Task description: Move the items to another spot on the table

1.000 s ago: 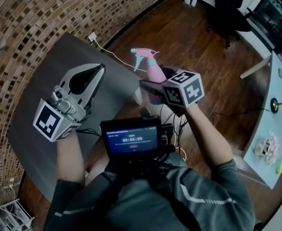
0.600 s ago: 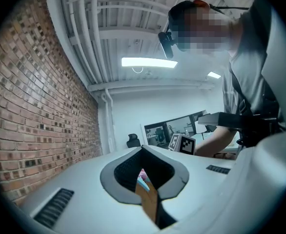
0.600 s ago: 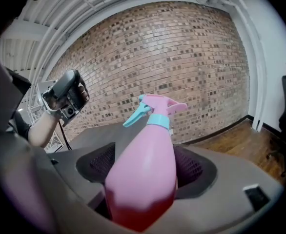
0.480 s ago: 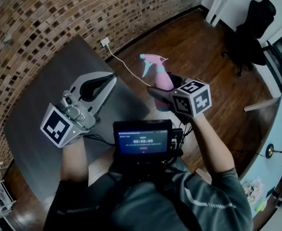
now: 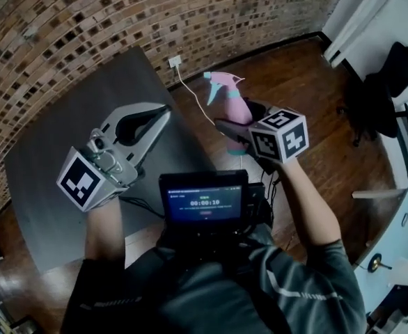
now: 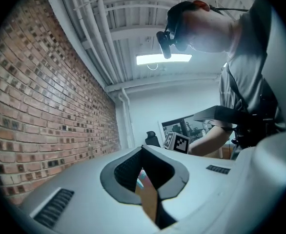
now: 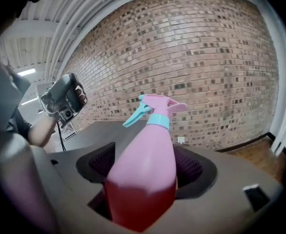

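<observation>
Over the grey table (image 5: 51,165), at the left of the head view, the left gripper (image 5: 163,111) is hovering with its jaws closed tip to tip. They are gripping nothing. In the left gripper view the two pads are meeting at the tip (image 6: 143,149) and leaving only a hollow behind it, through which a strip of wood floor and a sliver of the bottle are showing.

A white cable (image 5: 190,92) is trailing off the table's far corner towards the brick wall (image 5: 120,19).

To the right, the right gripper (image 5: 240,120) is clamping a pink spray bottle (image 5: 232,103), its jaws standing wide around the body and pressing on both sides. The bottle (image 7: 148,160) is riding upright, clear of the table and showing against the floor (image 5: 294,75) just past the table's right edge, with its teal trigger pointing left.

Compared with a second ago, both grips are staying as they were: the left one closed and empty, the right one on the bottle. The bottle is now sitting slightly farther right in the head view. The camera is swinging, so the wall is filling more of the top and the black chair is sliding to the right edge.
</observation>
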Demonstrator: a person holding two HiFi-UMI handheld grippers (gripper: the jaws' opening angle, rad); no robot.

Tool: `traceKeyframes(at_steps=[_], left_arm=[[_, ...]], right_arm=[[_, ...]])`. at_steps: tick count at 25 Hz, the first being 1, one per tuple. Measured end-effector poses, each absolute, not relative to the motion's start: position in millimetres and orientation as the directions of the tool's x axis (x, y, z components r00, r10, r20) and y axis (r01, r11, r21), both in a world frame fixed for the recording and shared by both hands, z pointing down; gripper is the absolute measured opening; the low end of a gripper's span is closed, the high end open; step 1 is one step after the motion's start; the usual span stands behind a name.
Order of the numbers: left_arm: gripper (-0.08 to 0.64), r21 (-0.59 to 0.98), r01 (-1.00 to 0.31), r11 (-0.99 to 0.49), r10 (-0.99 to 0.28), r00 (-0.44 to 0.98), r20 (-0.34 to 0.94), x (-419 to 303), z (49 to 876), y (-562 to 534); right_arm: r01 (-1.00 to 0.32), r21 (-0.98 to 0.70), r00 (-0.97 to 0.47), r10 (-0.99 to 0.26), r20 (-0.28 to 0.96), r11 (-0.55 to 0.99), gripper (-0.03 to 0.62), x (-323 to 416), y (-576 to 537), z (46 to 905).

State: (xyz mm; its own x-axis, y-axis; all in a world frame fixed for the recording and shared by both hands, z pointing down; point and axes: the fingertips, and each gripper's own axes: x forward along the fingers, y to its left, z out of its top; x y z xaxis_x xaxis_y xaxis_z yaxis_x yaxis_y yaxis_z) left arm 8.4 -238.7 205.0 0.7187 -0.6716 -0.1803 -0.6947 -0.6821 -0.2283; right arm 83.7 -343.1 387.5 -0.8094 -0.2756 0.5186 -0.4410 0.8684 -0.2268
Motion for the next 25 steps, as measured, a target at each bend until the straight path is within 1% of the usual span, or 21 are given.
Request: traceKeyframes(at_steps=[3, 8, 12, 18, 25], left_arm=[[-0.003, -0.247, -0.734, -0.633, -0.709, 0.678, -0.194, -0.3, 203.7, -238.9], [-0.003, -0.212, -0.798, -0.564, -0.777, 0.600, -0.192, -12.1, 218.8, -237.6], [-0.003, -0.231, -0.871, -0.435, -0.860, 0.477, -0.181, -36.5, 202.5, -256.4], [-0.003, -0.240, -0.929, -0.282, -0.930, 0.326, -0.169, -53.5, 207.3, -262.7], [-0.003, -0.221, -0.975, -0.021, -0.988, 0.054, -0.145, -66.2, 201.0, -278.4]], right_arm=[[-0.382, -0.226, -0.831, -0.226, 0.508, 0.896, 0.381, 66.6, -348.7, 386.7], [-0.271, -0.216, -0.859, -0.135, 0.494, 0.938, 0.382, 37.4, -360.9, 397.6], [-0.148, -0.229, -0.864, -0.013, 0.504, 0.962, 0.382, -0.2, -379.0, 383.5], [0.019, -0.218, -0.855, 0.129, 0.502, 0.976, 0.381, -38.0, -385.8, 390.1], [0.267, -0.238, -0.784, 0.354, 0.510, 0.934, 0.382, -78.2, -400.7, 389.3]])
